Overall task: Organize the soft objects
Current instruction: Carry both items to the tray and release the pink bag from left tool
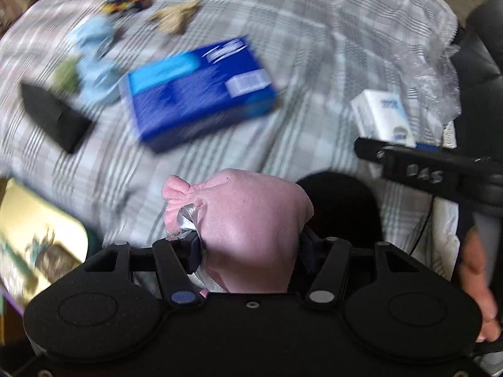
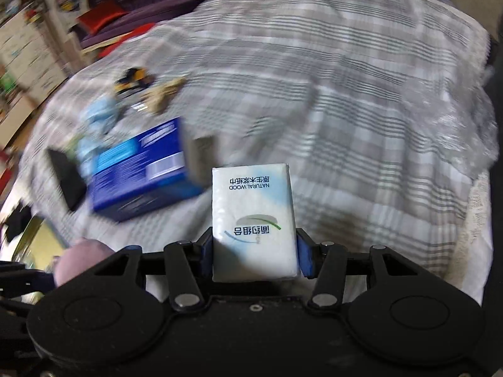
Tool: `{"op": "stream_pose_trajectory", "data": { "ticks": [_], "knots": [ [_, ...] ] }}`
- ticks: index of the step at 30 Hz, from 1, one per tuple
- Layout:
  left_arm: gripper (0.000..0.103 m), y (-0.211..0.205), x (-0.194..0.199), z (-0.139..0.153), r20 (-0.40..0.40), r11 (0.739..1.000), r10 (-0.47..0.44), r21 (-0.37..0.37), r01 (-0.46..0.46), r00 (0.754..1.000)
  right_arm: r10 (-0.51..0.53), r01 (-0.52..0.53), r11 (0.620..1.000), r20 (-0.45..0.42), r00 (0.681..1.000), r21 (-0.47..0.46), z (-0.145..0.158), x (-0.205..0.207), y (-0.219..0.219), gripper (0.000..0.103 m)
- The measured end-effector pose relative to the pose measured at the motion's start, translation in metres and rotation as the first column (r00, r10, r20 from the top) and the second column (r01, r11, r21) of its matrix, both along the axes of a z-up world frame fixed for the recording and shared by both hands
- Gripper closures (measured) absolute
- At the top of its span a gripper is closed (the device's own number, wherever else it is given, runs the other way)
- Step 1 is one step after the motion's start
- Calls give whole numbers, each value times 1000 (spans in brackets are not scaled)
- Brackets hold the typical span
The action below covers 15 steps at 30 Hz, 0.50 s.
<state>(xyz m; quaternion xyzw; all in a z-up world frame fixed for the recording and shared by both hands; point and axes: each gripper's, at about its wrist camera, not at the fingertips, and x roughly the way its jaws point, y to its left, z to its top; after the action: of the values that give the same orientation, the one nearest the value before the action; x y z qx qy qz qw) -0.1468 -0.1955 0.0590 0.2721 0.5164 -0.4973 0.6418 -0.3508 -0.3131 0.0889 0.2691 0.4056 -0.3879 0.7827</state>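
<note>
My left gripper (image 1: 251, 248) is shut on a pink plush toy (image 1: 248, 220) with a silver ribbon, held above the plaid bed cover (image 1: 314, 31). My right gripper (image 2: 254, 257) is shut on a white tissue pack (image 2: 253, 220) with printed text; the pack also shows in the left wrist view (image 1: 382, 119), to the right. A blue box (image 1: 198, 94) lies on the bed ahead, also seen in the right wrist view (image 2: 141, 169). The pink toy shows at the lower left of the right wrist view (image 2: 81, 260).
A light blue soft toy (image 1: 94, 62), a green item (image 1: 66, 75), a beige toy (image 1: 176, 15) and a black-and-yellow toy (image 1: 125, 0) lie at the far left of the bed. A black object (image 1: 53, 116) lies left. Crinkled clear plastic (image 1: 433, 72) sits right. A yellow box (image 1: 34, 235) is lower left.
</note>
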Motion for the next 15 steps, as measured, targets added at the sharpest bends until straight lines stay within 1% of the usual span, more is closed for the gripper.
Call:
{"op": "stream_pose_trajectory", "data": {
  "ticks": [4,8,12,15],
  "knots": [
    [47,42,24,-12,-20,994,110,23,-110,994,132,-133,990,25,991,39,3,28,38,53],
    [47,79,52,-18,-5,971,237,28,-237,971,277,-279,957,38,960,81,0,67,73,53],
    [47,109,89,-20,23,932,361,16,-361,932,417,-419,900,44,908,117,-1,116,109,53],
    [47,127,123,-23,19,888,460,5,-460,888,493,-495,858,48,869,137,-1,155,130,53]
  ]
}}
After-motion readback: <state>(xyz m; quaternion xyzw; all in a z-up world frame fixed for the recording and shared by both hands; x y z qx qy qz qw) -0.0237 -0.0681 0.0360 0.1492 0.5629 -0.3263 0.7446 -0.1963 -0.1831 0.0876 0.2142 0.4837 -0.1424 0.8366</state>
